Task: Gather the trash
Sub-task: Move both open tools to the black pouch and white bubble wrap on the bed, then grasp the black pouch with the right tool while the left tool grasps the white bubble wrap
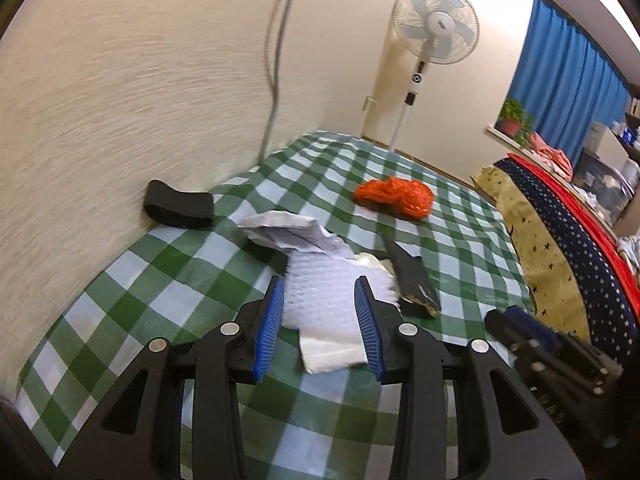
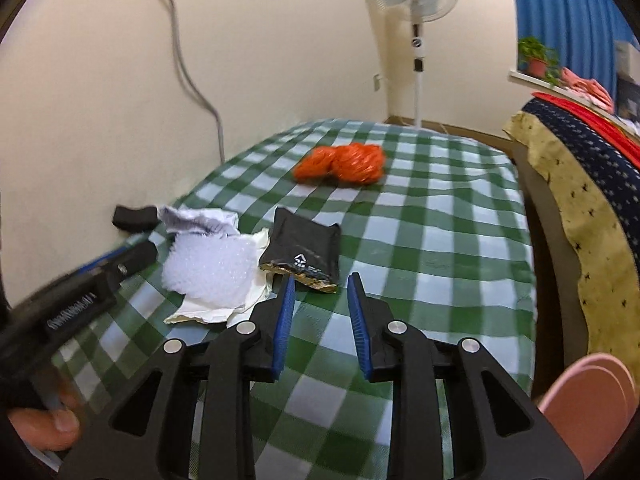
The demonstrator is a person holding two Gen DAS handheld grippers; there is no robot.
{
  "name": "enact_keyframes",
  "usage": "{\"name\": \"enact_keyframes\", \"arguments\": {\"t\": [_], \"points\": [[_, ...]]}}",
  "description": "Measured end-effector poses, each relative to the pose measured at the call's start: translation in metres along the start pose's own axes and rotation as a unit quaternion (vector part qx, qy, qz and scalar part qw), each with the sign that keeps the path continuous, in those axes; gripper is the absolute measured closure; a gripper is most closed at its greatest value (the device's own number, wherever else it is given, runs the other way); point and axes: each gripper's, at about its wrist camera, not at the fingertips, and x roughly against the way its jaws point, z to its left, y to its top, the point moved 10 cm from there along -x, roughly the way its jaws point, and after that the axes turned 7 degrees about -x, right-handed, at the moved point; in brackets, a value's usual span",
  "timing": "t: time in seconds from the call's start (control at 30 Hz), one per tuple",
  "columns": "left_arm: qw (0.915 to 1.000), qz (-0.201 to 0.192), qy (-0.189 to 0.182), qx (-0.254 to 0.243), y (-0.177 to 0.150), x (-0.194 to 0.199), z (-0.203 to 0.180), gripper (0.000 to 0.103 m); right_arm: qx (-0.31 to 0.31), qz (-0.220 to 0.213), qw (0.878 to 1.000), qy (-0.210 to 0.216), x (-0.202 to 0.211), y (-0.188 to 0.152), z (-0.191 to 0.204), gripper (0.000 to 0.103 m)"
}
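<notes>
**Both grippers open over a pile of trash on a checked table**

A green-and-white checked tablecloth (image 1: 192, 272) fills the lower half of both views, running up to a cream wall (image 1: 120, 80) on the left. A white standing fan (image 1: 436, 24) stands in the far corner at the upper right, next to a blue curtain (image 1: 568, 80).

The trash lies mid-frame. The sheet of white bubble wrap (image 1: 324, 300) is the largest piece, with crumpled paper (image 1: 288, 232) touching its far edge. A black foil packet (image 2: 304, 248) rests just to its right, torn open along its near edge to a gold lining; it bears a small white triangular logo with print too small to read. An orange mesh bag (image 1: 396, 196) sits well apart, further back. A black curved block (image 1: 178, 208) lies against the wall.

The left gripper (image 1: 320, 320) has its blue-padded jaws spread wide, one either side of the bubble wrap, holding nothing. The right gripper (image 2: 320, 312) is likewise wide open and empty, its left fingertip (image 2: 289, 284) at the packet's torn edge. White lettering on the left gripper's body, seen at the left of the right wrist view, is too blurred to read.
</notes>
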Motion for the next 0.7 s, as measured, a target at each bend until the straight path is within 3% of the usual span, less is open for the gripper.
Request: {"name": "enact_keyframes", "arguments": {"t": [0.27, 0.57, 0.63, 0.7], "points": [[0.9994, 0.015, 0.006, 0.032, 0.002, -0.013, 0.021, 0.067, 0.061, 0.042, 0.997, -0.005, -0.035, -0.008, 0.019, 0.063], [0.9975, 0.051, -0.022, 0.045, -0.011, -0.036, 0.014, 0.065, 0.108, 0.057, 0.992, -0.03, -0.057, -0.006, 0.028, 0.063], [0.9965, 0.061, -0.03, 0.048, -0.014, -0.042, 0.012, 0.058, 0.113, 0.059, 0.991, -0.032, -0.059, -0.006, 0.029, 0.064], [0.9954, 0.069, -0.039, 0.053, -0.018, -0.047, 0.009, 0.058, 0.112, 0.062, 0.991, -0.029, -0.06, -0.006, 0.027, 0.07]]}}
